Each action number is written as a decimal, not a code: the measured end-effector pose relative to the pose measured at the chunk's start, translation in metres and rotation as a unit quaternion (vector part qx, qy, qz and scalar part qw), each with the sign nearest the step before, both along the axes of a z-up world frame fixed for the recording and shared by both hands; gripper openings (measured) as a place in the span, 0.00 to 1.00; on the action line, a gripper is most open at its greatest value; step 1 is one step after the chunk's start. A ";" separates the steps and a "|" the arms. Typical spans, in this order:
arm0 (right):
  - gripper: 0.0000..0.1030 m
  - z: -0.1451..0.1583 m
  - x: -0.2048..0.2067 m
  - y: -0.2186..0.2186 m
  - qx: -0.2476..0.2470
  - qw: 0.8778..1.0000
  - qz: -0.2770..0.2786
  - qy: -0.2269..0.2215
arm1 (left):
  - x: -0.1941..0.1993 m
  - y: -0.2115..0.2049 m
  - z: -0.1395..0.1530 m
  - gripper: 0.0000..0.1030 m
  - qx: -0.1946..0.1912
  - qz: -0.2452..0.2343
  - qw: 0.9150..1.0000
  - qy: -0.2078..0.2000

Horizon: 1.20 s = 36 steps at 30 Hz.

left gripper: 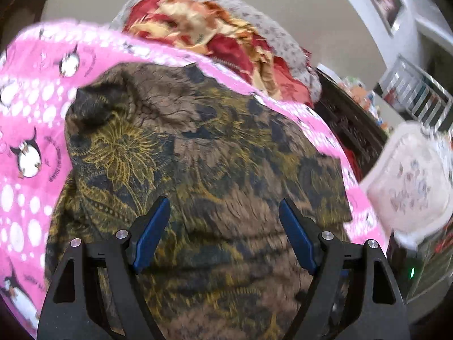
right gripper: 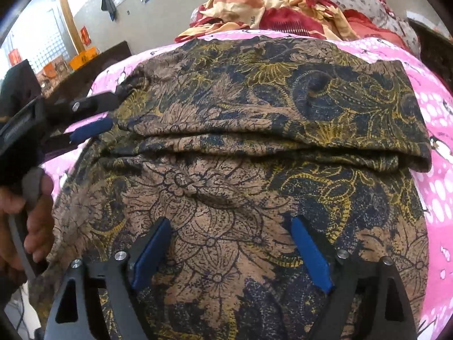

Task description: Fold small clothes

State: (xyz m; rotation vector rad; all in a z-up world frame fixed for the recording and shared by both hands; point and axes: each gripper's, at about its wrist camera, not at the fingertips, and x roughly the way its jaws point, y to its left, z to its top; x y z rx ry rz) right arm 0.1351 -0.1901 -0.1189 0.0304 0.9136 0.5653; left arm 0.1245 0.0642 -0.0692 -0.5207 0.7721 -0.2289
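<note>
Batik garment [right gripper: 254, 130] fills frame centre on pink sheet [right gripper: 433, 107], fold ridge running left-right above my right gripper [right gripper: 230, 250], jaws wide, empty; left gripper [right gripper: 93, 119], upper left, nearer its end, state unclear.

Spread over a pink penguin-print blanket [right gripper: 433, 113]: a brown batik garment [right gripper: 254, 113], folded across itself; heaped beyond, red-and-cream floral cloth [right gripper: 283, 8].

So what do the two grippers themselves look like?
The left gripper and the right gripper match: black angular frames with triangular cut-outs, silver round pins at the joints, and flat blue pads lining the inner faces. No cables or markings are visible on either.
</note>
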 end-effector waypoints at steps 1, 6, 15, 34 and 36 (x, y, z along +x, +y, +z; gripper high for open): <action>0.83 0.001 -0.001 -0.002 0.002 1.000 0.000 0.001 | 0.008 0.005 -0.010 0.77 -0.039 -0.008 0.999 0.025; 0.83 0.001 -0.001 0.000 -0.001 1.000 0.000 -0.001 | 0.018 0.019 -0.033 0.75 -0.138 0.023 0.988 0.066; 0.83 0.001 -0.001 0.000 0.000 1.000 0.001 0.000 | 0.052 0.014 -0.030 0.36 -0.127 0.025 0.988 0.084; 0.85 0.000 0.001 0.002 -0.002 1.000 0.002 0.001 | -0.017 0.083 0.024 0.03 -0.051 0.064 0.997 0.014; 0.85 0.000 0.001 0.002 -0.002 1.000 0.002 0.001 | -0.006 0.060 0.017 0.26 -0.049 0.028 0.998 0.030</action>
